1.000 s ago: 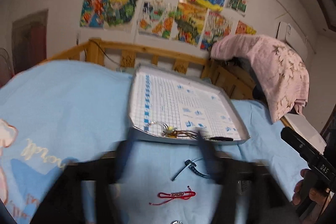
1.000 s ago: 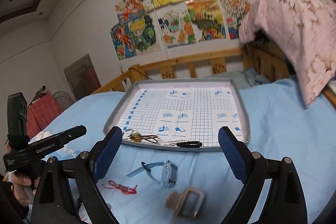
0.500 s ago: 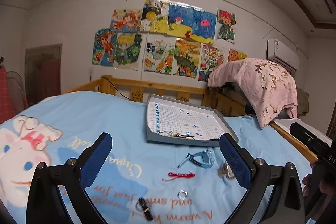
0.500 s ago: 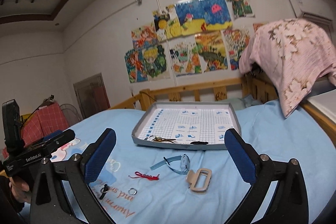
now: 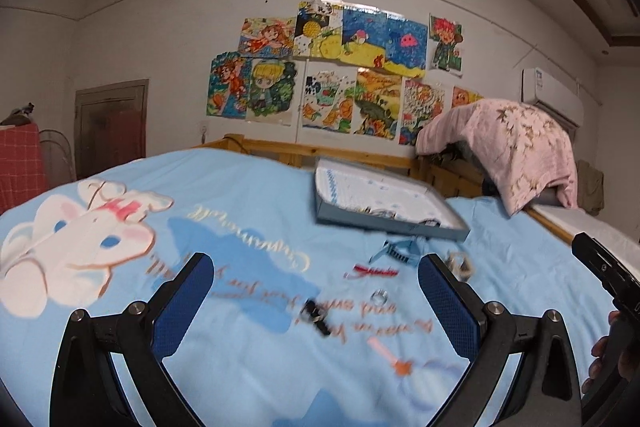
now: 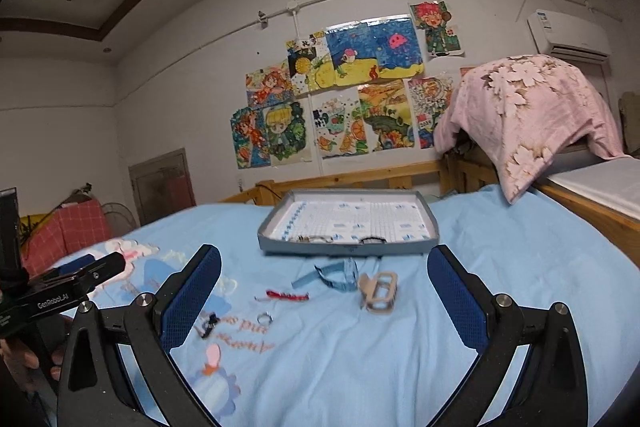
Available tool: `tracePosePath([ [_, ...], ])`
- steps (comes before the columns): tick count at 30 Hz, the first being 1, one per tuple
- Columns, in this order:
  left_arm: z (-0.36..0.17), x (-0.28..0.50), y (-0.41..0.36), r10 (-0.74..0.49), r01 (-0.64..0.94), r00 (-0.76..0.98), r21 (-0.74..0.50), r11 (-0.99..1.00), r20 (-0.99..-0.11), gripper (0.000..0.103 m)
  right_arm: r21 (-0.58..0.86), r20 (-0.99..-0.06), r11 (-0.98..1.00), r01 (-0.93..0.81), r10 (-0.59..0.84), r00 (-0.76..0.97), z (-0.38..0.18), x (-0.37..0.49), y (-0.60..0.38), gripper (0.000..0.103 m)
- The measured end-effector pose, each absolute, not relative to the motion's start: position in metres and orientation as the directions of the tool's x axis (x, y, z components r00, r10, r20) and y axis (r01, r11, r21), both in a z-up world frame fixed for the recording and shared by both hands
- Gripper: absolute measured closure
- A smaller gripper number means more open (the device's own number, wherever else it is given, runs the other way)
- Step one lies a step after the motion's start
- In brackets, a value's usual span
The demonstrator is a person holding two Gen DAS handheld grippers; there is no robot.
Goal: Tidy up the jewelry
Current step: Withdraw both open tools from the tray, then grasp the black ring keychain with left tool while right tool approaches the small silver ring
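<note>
You have a light blue bedsheet (image 6: 500, 267) with a cartoon rabbit print | pink floral blanket (image 6: 524, 107) over the wooden bed frame (image 6: 360, 175) | colourful drawings (image 6: 344, 87) on the wall | air conditioner (image 6: 568, 33) above.

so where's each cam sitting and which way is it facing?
Left wrist: on the left gripper, facing across the bed toward the tray; its open blue fingers show.
Right wrist: on the right gripper, facing the tray head-on; open fingers show.
Shared: tray, red cord, ring, wall drawings.
</note>
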State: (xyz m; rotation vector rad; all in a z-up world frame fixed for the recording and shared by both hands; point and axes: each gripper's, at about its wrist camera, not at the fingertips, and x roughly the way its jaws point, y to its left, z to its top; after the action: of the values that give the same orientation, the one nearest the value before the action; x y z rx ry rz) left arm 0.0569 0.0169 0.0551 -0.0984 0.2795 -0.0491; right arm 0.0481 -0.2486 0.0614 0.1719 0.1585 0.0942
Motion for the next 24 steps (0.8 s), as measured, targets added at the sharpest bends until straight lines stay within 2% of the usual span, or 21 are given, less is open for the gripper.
tracePosePath([
  [5,0.028,0.049,0.016,-0.041,0.023,0.948,-0.06,0.998,-0.316,0.0,0.145,-0.189,0.988,-0.051,0.078,0.979,0.035,0.032,-0.236,0.002],
  [11,0.001,0.055,0.014,-0.042,0.034,0.904,-0.027,0.999,-0.425,0.0,0.157,-0.274,0.986,-0.052,0.094,0.957,0.015,0.039,-0.234,0.002],
  [24,0.002,0.084,0.023,-0.108,0.085,0.871,-0.07,0.994,-0.48,0.0,0.204,-0.352,0.976,-0.07,0.14,0.925,0.003,0.063,-0.237,0.002],
])
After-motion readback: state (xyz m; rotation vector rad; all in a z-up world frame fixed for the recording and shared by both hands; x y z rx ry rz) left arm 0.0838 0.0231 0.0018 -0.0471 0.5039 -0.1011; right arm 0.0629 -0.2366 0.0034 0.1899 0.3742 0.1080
